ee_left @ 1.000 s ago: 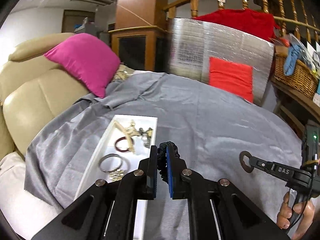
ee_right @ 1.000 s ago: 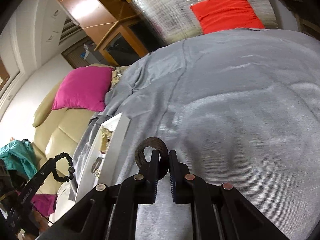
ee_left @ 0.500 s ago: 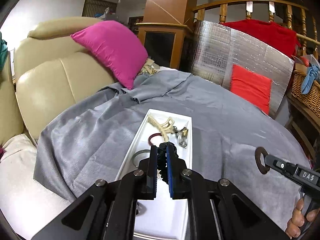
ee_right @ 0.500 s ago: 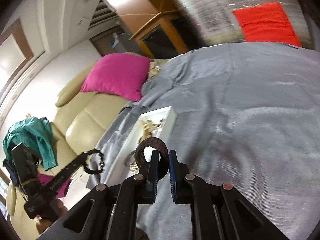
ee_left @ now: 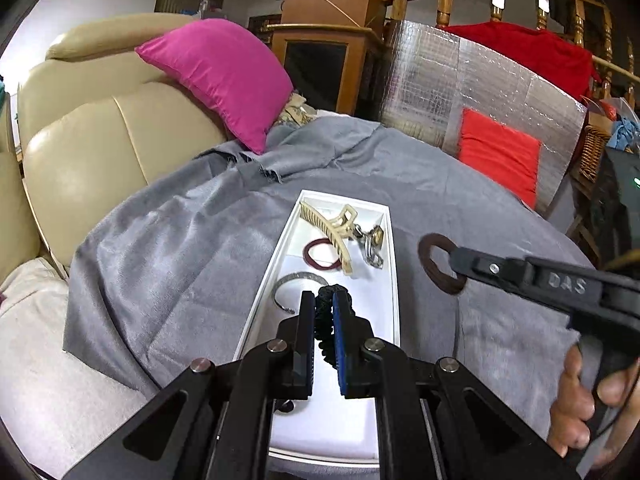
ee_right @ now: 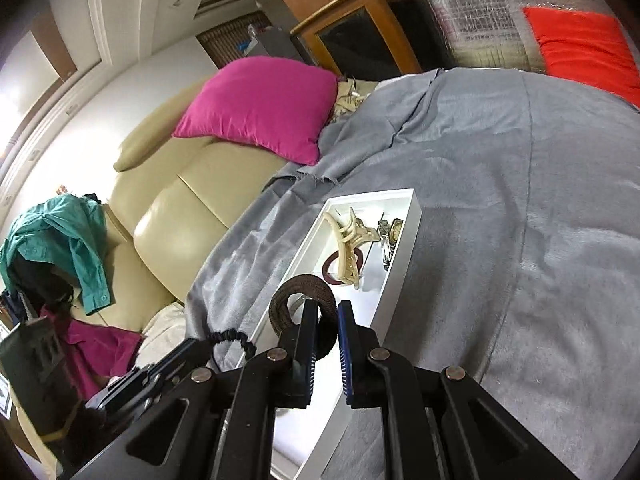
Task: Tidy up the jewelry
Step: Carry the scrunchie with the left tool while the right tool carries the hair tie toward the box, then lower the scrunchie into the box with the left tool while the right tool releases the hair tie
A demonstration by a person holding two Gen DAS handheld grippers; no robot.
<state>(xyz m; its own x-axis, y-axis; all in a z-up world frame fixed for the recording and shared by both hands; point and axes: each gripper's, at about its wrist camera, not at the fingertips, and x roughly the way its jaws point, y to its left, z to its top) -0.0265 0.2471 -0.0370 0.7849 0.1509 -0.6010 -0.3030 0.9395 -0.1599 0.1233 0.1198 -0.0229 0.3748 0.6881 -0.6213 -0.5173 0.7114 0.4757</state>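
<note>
A long white tray [ee_left: 386, 216] lies on the grey cloth [ee_left: 180, 240]; it also shows in the right wrist view [ee_right: 414, 216]. In it are a cream claw clip [ee_left: 332, 232], a dark red ring [ee_left: 316, 254], a silver bangle [ee_left: 296, 280] and a metal clasp [ee_left: 374, 242]. My left gripper [ee_left: 323, 316] is shut on a black beaded bracelet [ee_left: 330, 300] above the tray's near half. My right gripper [ee_right: 328, 316] is shut on a brown woven ring [ee_right: 296, 288], held just right of the tray; the ring also shows in the left wrist view [ee_left: 434, 264].
A beige sofa [ee_left: 80, 140] with a pink cushion [ee_left: 224, 76] stands to the left. A silver foil board [ee_left: 460, 88] with a red cushion [ee_left: 496, 156] stands behind. A wicker basket [ee_left: 592, 152] is at the far right. A teal garment [ee_right: 60, 232] lies on the sofa.
Both grippers have swung left toward the tray. The left one now holds the bracelet over the tray; the right one has brought the brown ring close beside it.
</note>
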